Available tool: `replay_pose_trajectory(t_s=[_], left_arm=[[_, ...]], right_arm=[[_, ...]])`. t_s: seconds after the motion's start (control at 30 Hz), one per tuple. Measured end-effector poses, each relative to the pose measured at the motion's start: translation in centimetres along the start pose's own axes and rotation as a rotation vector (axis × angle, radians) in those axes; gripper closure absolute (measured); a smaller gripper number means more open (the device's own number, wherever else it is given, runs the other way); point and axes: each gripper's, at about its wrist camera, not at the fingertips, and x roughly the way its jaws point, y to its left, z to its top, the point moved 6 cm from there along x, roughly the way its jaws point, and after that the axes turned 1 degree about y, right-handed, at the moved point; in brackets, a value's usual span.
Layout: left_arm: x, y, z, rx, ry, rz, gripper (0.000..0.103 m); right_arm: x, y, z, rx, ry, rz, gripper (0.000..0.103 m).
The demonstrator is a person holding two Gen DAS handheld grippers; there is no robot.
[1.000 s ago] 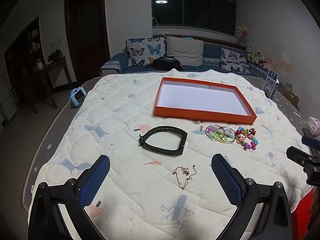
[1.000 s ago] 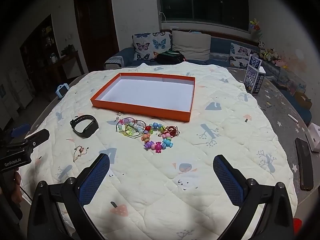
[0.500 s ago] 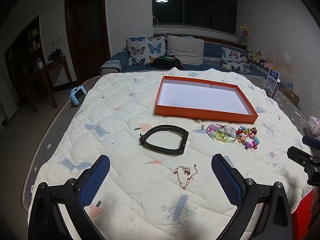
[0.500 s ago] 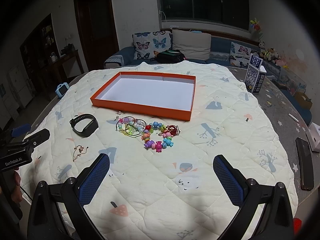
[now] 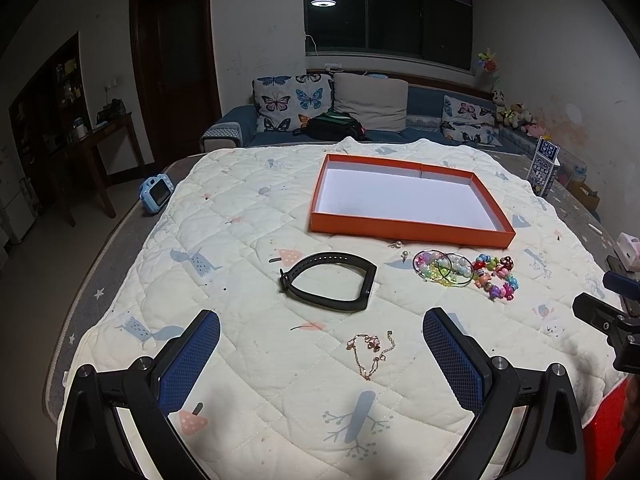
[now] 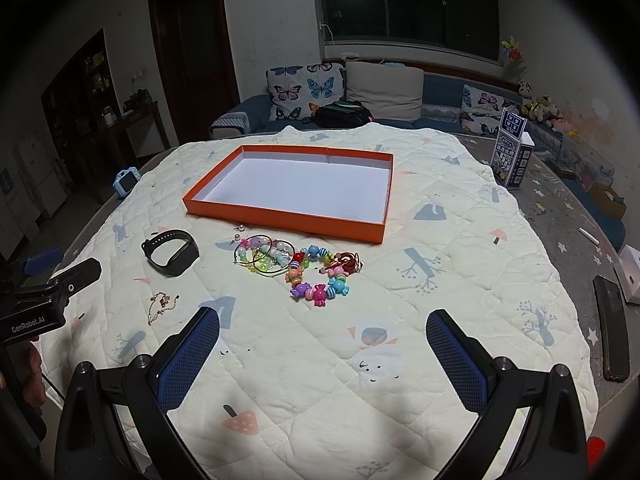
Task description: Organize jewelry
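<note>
An empty orange tray [image 5: 408, 232] [image 6: 280, 216] with a white floor lies on the quilt. In front of it lie a black wristband [image 5: 330, 280] [image 6: 171, 252], pastel bead bracelets [image 5: 438, 268] [image 6: 264, 254], a bright candy-bead bracelet [image 5: 496, 278] [image 6: 320, 276], two small pearl earrings [image 5: 400, 249] [image 6: 239, 232] and a thin gold chain [image 5: 370, 350] [image 6: 160, 306]. My left gripper [image 5: 322, 344] is open and empty, just short of the chain. My right gripper [image 6: 322, 344] is open and empty, short of the candy beads.
A white quilt [image 6: 460, 272] covers the table. A blue toy camera [image 5: 157, 193] sits at the left edge, a printed box [image 6: 512, 152] at the far right, a dark phone [image 6: 612, 332] at the right edge. A sofa with cushions [image 5: 368, 100] stands behind.
Both views have shifted only slightly; the jewelry and tray have not moved. Both grippers stay open.
</note>
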Motion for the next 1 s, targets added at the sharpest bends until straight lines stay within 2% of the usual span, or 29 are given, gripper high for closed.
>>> replay_pose_trajectory(t_s=[0.7,1.0], left_arm=[[-0.07,0.18,0.08,0.001,-0.001,0.006,0.0],[0.11,0.18,-0.12,0.01,0.0,-0.018,0.0]], right_arm=[[-0.06,0.14,-0.01,-0.001,-0.005,0.012,0.0],[0.12,0.42,0.14,-0.013,-0.009,0.022,0.0]])
